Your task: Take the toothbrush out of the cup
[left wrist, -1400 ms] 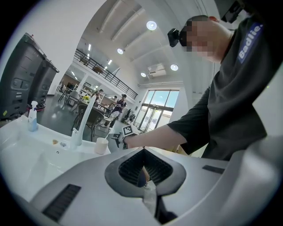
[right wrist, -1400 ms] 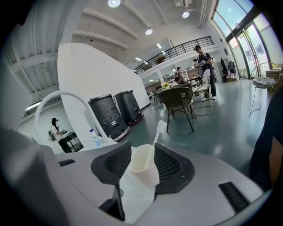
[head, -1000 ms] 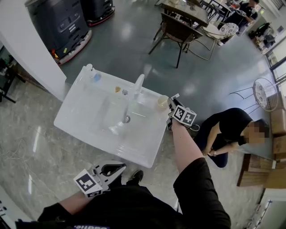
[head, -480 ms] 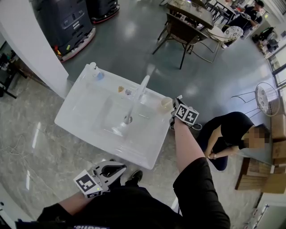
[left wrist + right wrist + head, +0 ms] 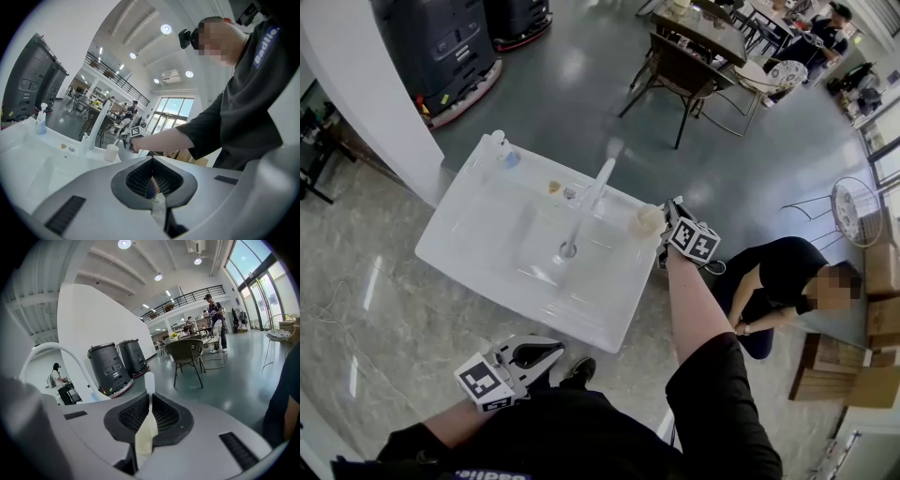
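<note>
Jaws together and empty, my left gripper (image 5: 517, 361) hangs close to my body. Farther out, my right gripper (image 5: 667, 217) has just been closing and pinches the toothbrush (image 5: 148, 420) by its thin handle, just beside the cup (image 5: 649, 218) at the sink (image 5: 487, 234) corner. A sideways pull could catch the rim and tip that light cup off the edge. The handle might also pivot in my grip.

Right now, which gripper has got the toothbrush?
The right gripper, out by the cup: its jaws have just been closing on the pale toothbrush. The left gripper hangs back near the person's body, far from the cup.
</note>
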`<state>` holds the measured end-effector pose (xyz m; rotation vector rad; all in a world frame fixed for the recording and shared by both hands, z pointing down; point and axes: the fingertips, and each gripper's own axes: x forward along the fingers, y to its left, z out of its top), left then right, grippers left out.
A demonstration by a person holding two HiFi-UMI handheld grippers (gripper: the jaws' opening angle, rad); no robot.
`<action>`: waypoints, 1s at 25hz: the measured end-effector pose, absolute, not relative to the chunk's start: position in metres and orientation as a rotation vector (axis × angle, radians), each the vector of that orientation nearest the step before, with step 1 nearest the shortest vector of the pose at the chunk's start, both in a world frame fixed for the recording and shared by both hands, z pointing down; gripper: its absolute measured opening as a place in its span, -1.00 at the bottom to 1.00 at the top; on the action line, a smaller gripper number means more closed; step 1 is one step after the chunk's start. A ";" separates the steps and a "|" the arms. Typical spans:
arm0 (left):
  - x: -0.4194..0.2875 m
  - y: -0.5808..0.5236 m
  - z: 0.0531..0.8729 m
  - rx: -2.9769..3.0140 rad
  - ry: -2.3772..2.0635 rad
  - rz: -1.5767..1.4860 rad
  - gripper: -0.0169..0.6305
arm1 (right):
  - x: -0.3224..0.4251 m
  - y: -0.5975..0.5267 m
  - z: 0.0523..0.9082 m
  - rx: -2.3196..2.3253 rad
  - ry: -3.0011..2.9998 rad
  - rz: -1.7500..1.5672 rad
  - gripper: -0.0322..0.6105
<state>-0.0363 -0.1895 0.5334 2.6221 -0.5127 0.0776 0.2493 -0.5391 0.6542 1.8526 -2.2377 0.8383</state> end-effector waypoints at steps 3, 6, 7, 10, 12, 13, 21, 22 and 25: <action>-0.033 -0.186 0.531 2.629 -0.504 0.074 -0.92 | 0.246 -0.536 0.637 1.854 -2.273 0.822 -0.80; -0.033 -0.183 0.527 2.638 -0.493 0.068 -0.92 | 0.243 -0.531 0.619 1.857 -2.291 0.793 -0.80; -0.032 -0.182 0.526 2.643 -0.489 0.064 -0.92 | 0.241 -0.529 0.616 1.850 -2.305 0.793 -0.80; -0.030 -0.178 0.521 2.659 -0.475 0.053 -0.92 | 0.239 -0.520 0.603 1.841 -2.334 0.782 -0.80; -0.028 -0.175 0.517 2.667 -0.467 0.047 -0.92 | 0.238 -0.511 0.593 1.835 -2.350 0.771 -0.81; -0.028 -0.173 0.515 2.672 -0.464 0.044 -0.92 | 0.237 -0.507 0.589 1.830 -2.357 0.766 -0.81; -0.022 -0.158 0.505 2.705 -0.431 0.026 -0.92 | 0.223 -0.459 0.568 1.800 -2.432 0.780 -0.81; -0.022 -0.156 0.503 2.708 -0.427 0.022 -0.92 | 0.221 -0.452 0.569 1.799 -2.437 0.794 -0.81; -0.021 -0.152 0.499 2.718 -0.416 0.013 -0.92 | 0.214 -0.430 0.571 1.789 -2.449 0.835 -0.81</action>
